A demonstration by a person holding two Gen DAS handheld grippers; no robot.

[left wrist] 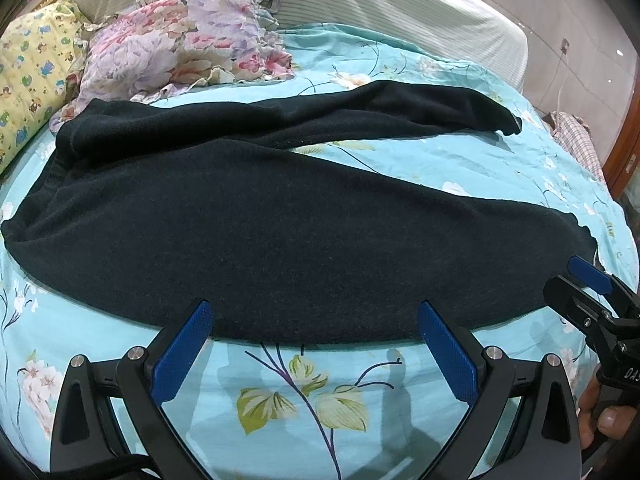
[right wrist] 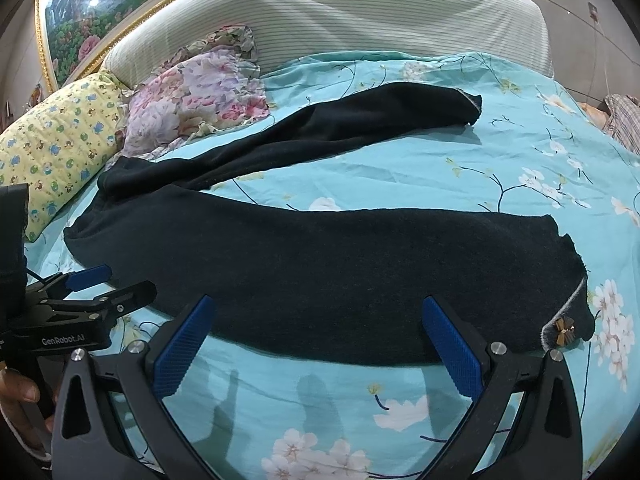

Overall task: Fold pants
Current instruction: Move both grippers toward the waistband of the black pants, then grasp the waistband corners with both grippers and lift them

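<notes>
Pants (left wrist: pixel 280 232), one; grippers, two.

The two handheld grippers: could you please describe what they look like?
Both the left gripper and the right gripper have black angular frames, silver round bolts and blue ribbed finger pads. White "GenRobot.AI" lettering marks the left one's side. No sleeves are visible.

Turquoise floral bedsheet (left wrist: pixel 460 168) spreads right across the bed, printed with white blossoms and dark stems. At the head-end left corner, a yellow cartoon-print pillow (right wrist: pixel 56 148) — beside it a pink-and-lilac floral pillow (left wrist: pixel 180 44), frilled at the edge. Behind both, a striped cream headboard (right wrist: pixel 360 12). Above it, a gold-framed flower painting (right wrist: pixel 80 20). Checked fabric (left wrist: pixel 576 140) lies past the right edge.
</notes>
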